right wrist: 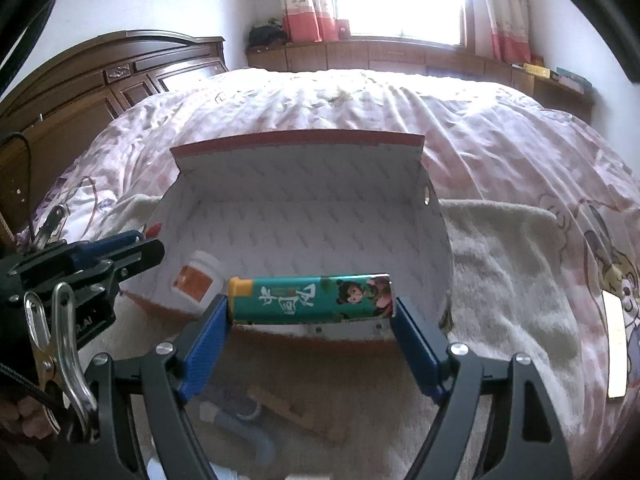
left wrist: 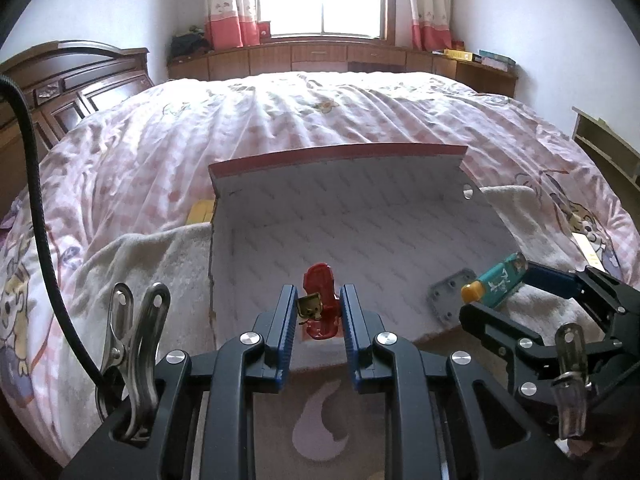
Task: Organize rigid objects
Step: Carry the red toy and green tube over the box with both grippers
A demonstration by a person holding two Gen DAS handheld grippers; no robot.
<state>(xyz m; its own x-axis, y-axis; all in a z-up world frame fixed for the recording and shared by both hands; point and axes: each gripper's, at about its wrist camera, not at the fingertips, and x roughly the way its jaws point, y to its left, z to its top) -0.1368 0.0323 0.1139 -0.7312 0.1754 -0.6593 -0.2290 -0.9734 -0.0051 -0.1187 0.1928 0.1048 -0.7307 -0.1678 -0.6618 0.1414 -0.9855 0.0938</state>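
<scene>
My left gripper (left wrist: 318, 300) is shut on a small red plastic piece (left wrist: 319, 280) with a yellowish tag, held over the near edge of an open cardboard box (left wrist: 340, 156) with a white inside. My right gripper (right wrist: 310, 306) stands wide and is shut end to end on a teal carton with an orange cap (right wrist: 312, 300), just above the box's near wall (right wrist: 296, 138). In the left wrist view, that gripper (left wrist: 508, 288) and the carton (left wrist: 498, 280) hang at the box's right corner. The left gripper (right wrist: 148, 246) shows at the box's left side.
In the box lie a grey drilled plate (left wrist: 452, 298) and a white bottle with an orange label (right wrist: 196, 282). The box sits on a cream towel (right wrist: 500, 260) over a pink checked bed. A wooden stick (right wrist: 292, 408) and a blue pipe piece (right wrist: 256, 436) lie nearer.
</scene>
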